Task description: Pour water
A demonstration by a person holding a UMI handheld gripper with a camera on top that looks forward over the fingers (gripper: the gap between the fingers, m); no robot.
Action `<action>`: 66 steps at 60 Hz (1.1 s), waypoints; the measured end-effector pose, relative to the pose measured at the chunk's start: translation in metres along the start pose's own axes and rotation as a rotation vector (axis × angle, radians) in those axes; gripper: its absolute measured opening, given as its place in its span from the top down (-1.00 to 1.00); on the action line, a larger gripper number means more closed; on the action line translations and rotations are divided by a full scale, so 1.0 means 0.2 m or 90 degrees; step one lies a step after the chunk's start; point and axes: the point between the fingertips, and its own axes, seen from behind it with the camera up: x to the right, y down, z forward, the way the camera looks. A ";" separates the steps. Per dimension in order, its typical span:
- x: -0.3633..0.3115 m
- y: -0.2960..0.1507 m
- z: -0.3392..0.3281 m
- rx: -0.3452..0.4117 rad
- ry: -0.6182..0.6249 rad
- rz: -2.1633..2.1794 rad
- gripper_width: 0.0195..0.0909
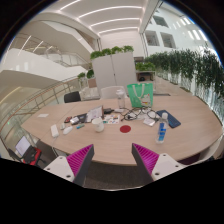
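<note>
My gripper (pixel 113 152) is open, its two magenta pads (pixel 78 160) wide apart with nothing between them. It hovers over the near edge of a large oval wooden table (pixel 110 142). Well beyond the fingers, mid-table, lie a red round coaster (pixel 126 128), a white cup (pixel 99 124) and other small items. A green container (pixel 135 96) stands at the far side of the table. To the right, ahead of the right finger, is a small blue-and-white object (pixel 160 131) that could be a bottle.
Papers and small items are scattered over the left part of the table (pixel 60 127). A dark chair (pixel 72 97) stands at the far left. Behind the table are a white cabinet (pixel 112 68) topped with plants and a row of tall plants (pixel 188 70).
</note>
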 end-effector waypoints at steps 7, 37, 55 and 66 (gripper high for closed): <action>-0.05 0.13 0.06 -0.003 0.058 -0.008 -0.79; 1.06 0.07 0.69 0.157 0.282 -0.002 -0.75; 1.62 0.05 1.53 0.168 0.270 -0.004 -0.61; 1.71 0.01 1.67 0.182 0.292 0.022 0.37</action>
